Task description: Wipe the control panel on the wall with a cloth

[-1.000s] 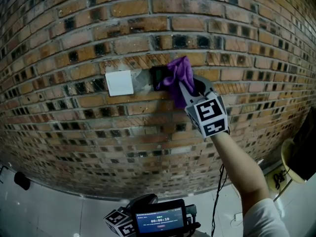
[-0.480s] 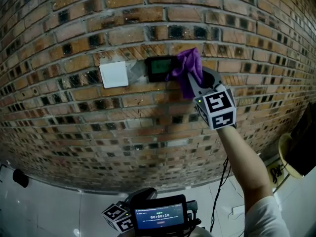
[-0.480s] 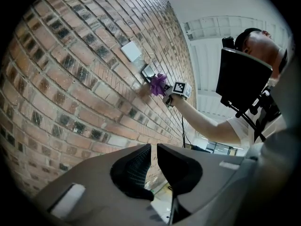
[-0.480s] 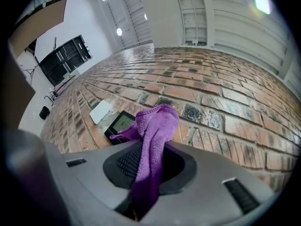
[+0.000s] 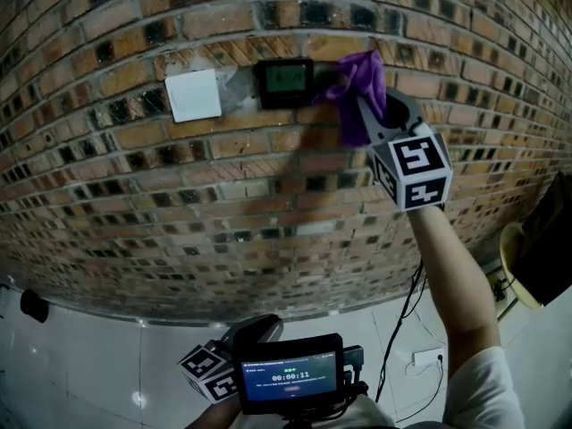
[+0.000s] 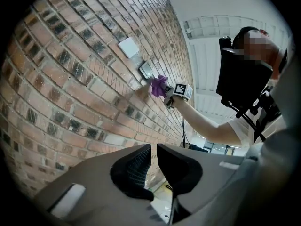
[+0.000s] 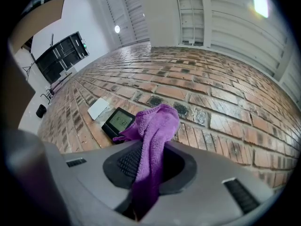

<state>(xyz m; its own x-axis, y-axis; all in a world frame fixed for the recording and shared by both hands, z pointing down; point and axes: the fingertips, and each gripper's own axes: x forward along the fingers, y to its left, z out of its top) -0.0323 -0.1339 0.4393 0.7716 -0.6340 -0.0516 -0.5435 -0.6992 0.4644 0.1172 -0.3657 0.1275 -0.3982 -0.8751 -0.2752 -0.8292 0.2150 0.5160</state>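
Note:
The control panel (image 5: 284,80), a small black box with a green screen, is fixed on the brick wall (image 5: 179,195). My right gripper (image 5: 365,105) is shut on a purple cloth (image 5: 357,88). It holds the cloth against the bricks just right of the panel, with a corner at the panel's right edge. In the right gripper view the cloth (image 7: 153,128) hangs between the jaws of the right gripper (image 7: 149,161), and the panel (image 7: 119,122) lies just left of it. My left gripper (image 5: 234,365) is low by the floor, away from the wall. In its own view the left gripper (image 6: 154,150) is shut on nothing.
A white switch plate (image 5: 194,95) sits left of the panel with rough mortar between them. On the white floor below lie a black cable and a socket strip (image 5: 422,359). A dark object (image 5: 34,305) sits far left and a round tan thing (image 5: 518,275) far right.
The right gripper has slid the cloth rightward off the panel. A second ago the cloth covered the panel's right side, and now the whole screen shows. The left gripper stayed low.

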